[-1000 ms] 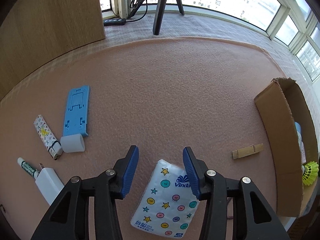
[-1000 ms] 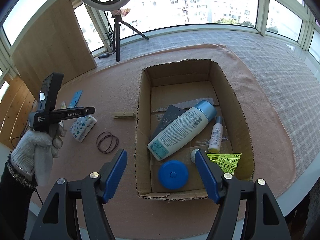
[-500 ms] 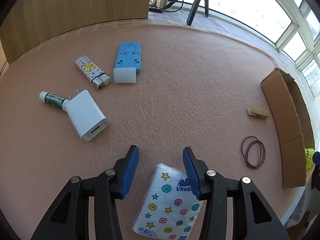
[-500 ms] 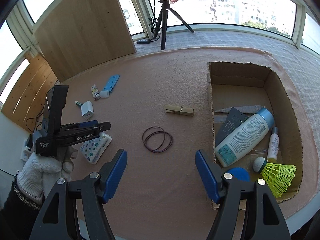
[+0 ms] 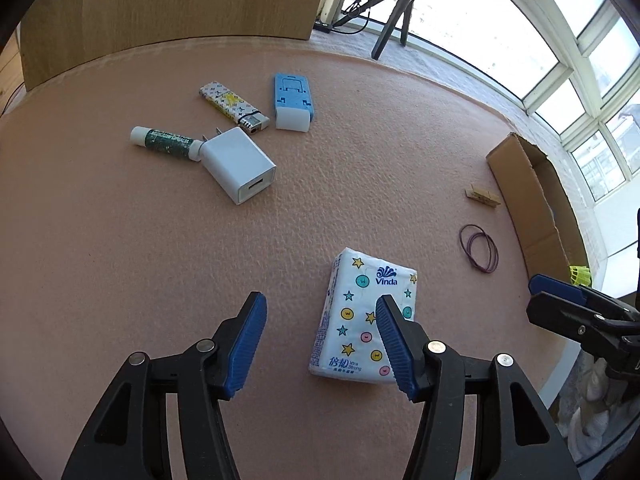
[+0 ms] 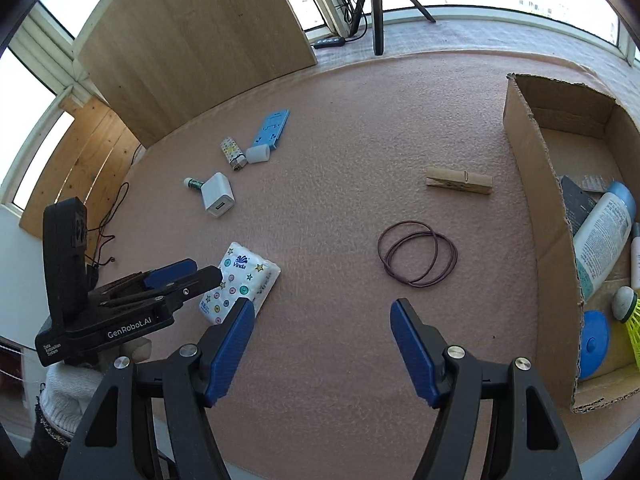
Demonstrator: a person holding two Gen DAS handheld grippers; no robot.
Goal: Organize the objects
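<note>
A white Vinda tissue pack (image 5: 366,316) with stars and dots lies on the pink mat; it also shows in the right wrist view (image 6: 240,282). My left gripper (image 5: 320,340) is open and empty, just left of the pack, its right finger over the pack's edge. My right gripper (image 6: 322,344) is open and empty above bare mat near the front edge. A white charger (image 5: 240,164), a green tube (image 5: 164,142), a patterned lighter (image 5: 234,106) and a blue phone stand (image 5: 292,100) lie at the far left. Purple rubber bands (image 6: 418,254) and a wooden clothespin (image 6: 458,181) lie nearer the cardboard box (image 6: 536,184).
The box at the right holds a white lotion bottle (image 6: 600,236), a blue lid (image 6: 594,344), a yellow shuttlecock (image 6: 632,316) and a dark card. A wooden board (image 6: 192,44) and a tripod (image 6: 372,0) stand at the back. Windows surround the table.
My left gripper has shifted left and back, so the tissue pack now lies beside its right finger instead of between the fingers. My right gripper has swung left, from above the box to over the mat.
</note>
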